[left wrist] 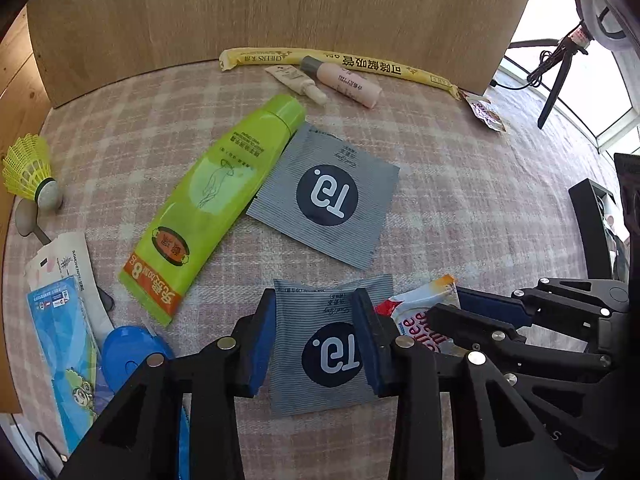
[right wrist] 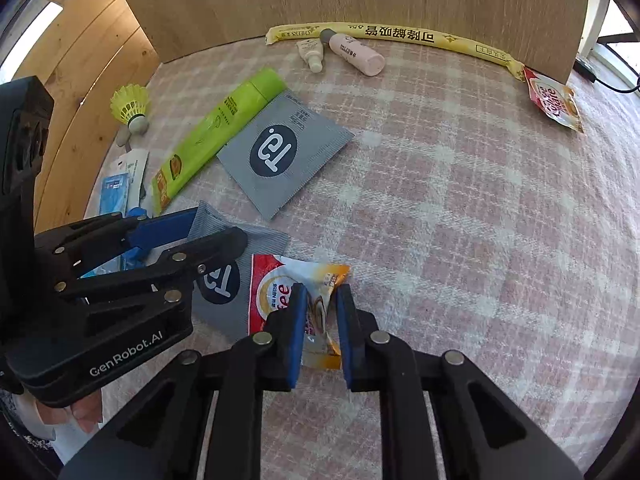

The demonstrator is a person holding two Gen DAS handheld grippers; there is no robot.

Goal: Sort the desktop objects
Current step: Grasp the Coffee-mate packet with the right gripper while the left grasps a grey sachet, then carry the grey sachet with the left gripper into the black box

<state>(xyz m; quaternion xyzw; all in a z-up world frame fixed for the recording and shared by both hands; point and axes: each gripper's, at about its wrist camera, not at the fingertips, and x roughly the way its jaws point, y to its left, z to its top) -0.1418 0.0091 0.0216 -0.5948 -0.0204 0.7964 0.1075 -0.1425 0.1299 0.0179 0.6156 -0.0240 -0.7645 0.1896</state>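
- Nearest to you, the left gripper [left wrist: 316,336] has its fingers [left wrist: 262,340] pinching the near grey sachet [left wrist: 320,344] from both sides; the foil bows up between the pads.
- Expect that sachet to be light, thin and floppy, with a slick face. Hold it across the middle, as you do, so it cannot slide out.
- The right gripper [right wrist: 320,328] has its fingers [right wrist: 298,332] nearly together, pinching the coffee packet [right wrist: 288,300] at its right part, which crumples between the pads.
- The packet looks soft and light. I judge a hold on the bulk safer than on the sealed edge.
- Both lie at the near edge of the worktop [right wrist: 460,200], the packet overlapping the sachet's right side.
- A second grey sachet [left wrist: 326,196] lies farther off, beside the green tube [left wrist: 216,200].
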